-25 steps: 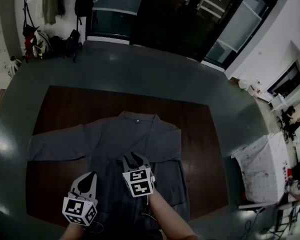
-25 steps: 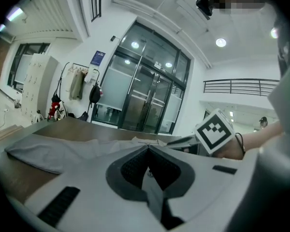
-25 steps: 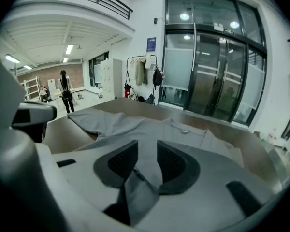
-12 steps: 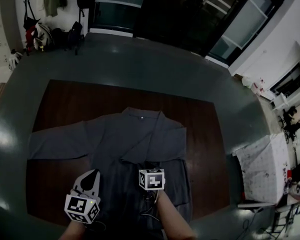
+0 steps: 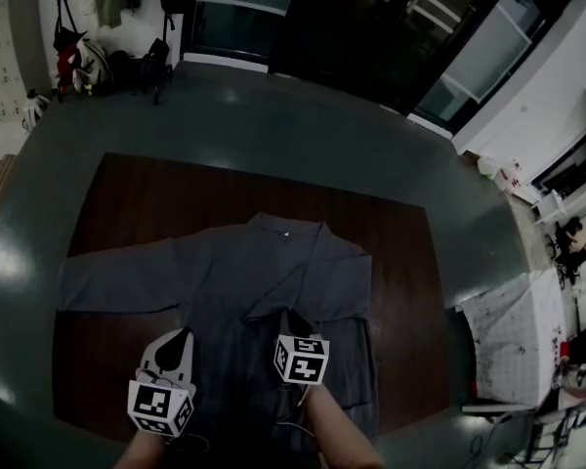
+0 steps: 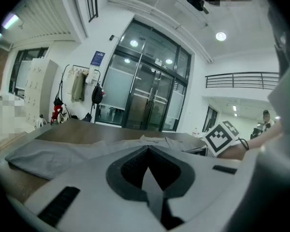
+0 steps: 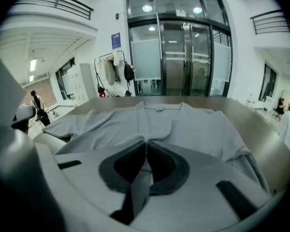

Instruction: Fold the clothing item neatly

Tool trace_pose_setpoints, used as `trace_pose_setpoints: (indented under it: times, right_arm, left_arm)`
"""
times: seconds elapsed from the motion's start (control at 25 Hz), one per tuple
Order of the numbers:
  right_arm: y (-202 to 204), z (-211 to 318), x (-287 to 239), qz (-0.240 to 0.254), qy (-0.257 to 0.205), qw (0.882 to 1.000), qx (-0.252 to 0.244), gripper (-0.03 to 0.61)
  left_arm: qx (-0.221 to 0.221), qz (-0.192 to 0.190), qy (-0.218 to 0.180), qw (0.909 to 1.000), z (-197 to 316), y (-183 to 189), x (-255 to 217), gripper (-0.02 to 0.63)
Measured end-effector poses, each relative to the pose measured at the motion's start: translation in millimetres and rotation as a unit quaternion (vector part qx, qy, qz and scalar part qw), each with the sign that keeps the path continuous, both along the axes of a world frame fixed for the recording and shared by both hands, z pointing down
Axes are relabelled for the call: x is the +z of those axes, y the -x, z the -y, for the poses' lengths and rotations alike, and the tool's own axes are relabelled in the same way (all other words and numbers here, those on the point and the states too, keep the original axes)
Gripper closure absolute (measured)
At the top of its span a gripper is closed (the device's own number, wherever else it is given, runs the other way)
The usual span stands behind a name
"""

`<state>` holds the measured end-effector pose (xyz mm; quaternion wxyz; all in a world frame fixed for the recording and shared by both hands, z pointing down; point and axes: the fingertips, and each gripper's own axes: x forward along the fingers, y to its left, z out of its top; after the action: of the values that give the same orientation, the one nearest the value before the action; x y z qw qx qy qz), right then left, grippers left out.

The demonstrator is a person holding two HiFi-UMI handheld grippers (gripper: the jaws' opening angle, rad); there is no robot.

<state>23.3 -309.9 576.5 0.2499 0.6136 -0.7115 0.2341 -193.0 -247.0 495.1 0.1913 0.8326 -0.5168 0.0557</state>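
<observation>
A grey shirt [image 5: 264,272] lies spread on the brown table [image 5: 127,193], collar [image 5: 288,231] at the far side. Its one long sleeve [image 5: 107,286] stretches flat to the left, and its right side is folded in across the body. The right gripper [image 5: 295,319] sits over the near middle of the shirt. Its jaws have just been closing and now meet at the tips on the folded edge of the cloth, which draws up to them in the right gripper view. The left gripper [image 5: 176,340] is near the left edge of the shirt's body, close to the near side of the table. Its jaws are fully together, and no cloth can be made out between them.
</observation>
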Motion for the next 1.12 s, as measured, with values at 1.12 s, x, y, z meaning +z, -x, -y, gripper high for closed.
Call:
trace_pose_setpoints:
  times: [1.12]
  right_arm:
    - [141,79,-2,-0.039,0.000,0.977,-0.210,0.477]
  left_arm:
    - [-0.020,0.003,0.012,0.9997,7,37,18,0.606]
